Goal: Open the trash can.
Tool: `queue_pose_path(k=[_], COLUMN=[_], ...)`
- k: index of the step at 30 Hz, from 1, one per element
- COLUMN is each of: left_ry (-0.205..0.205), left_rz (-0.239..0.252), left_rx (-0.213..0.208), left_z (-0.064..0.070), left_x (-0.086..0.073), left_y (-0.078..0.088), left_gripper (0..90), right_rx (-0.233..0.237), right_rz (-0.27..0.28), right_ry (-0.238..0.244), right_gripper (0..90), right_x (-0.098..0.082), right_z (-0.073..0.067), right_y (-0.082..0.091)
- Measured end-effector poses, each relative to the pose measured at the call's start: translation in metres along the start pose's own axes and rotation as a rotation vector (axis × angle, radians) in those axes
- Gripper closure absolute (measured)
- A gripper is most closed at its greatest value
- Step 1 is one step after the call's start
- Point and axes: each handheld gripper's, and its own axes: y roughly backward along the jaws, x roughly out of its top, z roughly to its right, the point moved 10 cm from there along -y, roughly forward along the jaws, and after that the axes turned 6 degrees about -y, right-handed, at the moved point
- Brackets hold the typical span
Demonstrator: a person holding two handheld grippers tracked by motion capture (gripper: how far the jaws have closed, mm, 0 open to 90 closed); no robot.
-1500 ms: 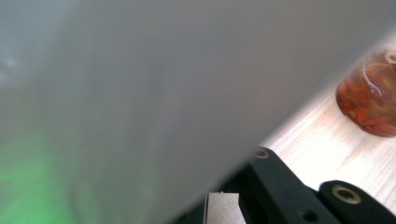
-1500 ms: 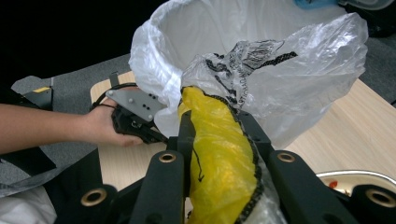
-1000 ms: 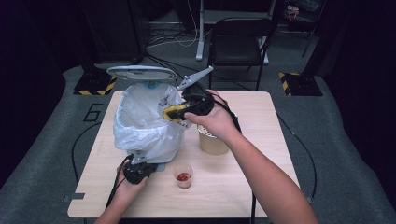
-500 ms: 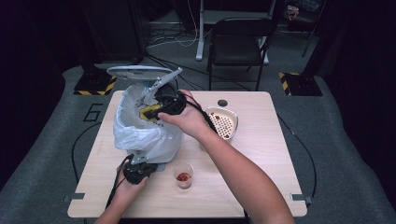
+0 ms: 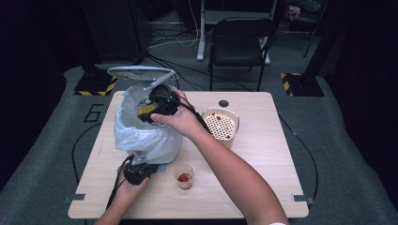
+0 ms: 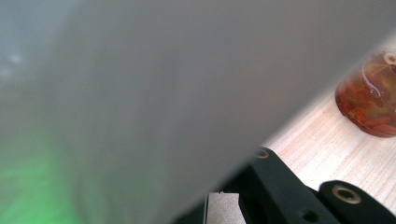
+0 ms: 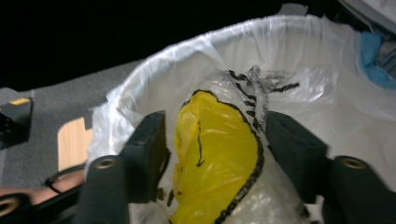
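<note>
Right claw: the right claw [image 5: 149, 111] hangs over the mouth of the bin at about 11 o'clock on the bench, pointing toward 9 o'clock. Its jaws have just been opening; the wrapper sits between them, a gap showing at the left jaw, while at the right jaw I cannot tell whether it touches.
Wrapper: a crumpled clear wrapper [image 7: 224, 154] with a yellow patch and black edging, between the jaws and above the white liner.
Bin: a small bin [image 5: 145, 136] lined with a white plastic bag, lid [image 5: 138, 73] tipped up at its 12 o'clock side.
Left claw: the left claw [image 5: 139, 171] lies at the foot of the bin, about 7 o'clock on the bench, held by the left hand [image 5: 129, 185]. Its jaws are closed; the bag's white plastic crowds close before them, and I cannot tell if anything is pinched.
Sauce cup: a small clear cup [image 5: 185, 176] of red sauce, just to 3 o'clock of the left claw.
Bowl: a paper bowl [image 5: 220, 124] with red smears, right of the bin.
Bench: pale wood bench [image 5: 263, 154].
</note>
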Motion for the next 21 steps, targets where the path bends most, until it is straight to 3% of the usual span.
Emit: queue_pose_path(k=[9,12,13,16,21], left_ry=[-0.004,0.0,-0.001,-0.002,0.004], left_rz=[-0.003,-0.002,-0.004,-0.003,0.0], left_rx=[0.0,0.0,0.0,0.001,0.002], left_z=[-0.001,-0.001,-0.001,-0.001,0.0], left_x=[0.0,0.0,0.0,0.0,0.0], left_y=[0.0,0.0,0.0,0.0,0.0], left_gripper=[90.0,90.0,90.0,90.0,90.0], right_rx=[-0.037,-0.029,-0.015,-0.04,0.012], right_rz=[0.042,0.092,0.08,0.043,0.068], right_ry=[-0.002,-0.01,-0.016,-0.007,-0.021], right_gripper=[31.4,31.6,32.1,32.0,31.6], right_x=[0.001,0.007,0.007,0.003,0.008], right_z=[0.006,0.006,0.005,0.005,-0.002], right_y=[0.007,0.012,0.01,0.005,0.003])
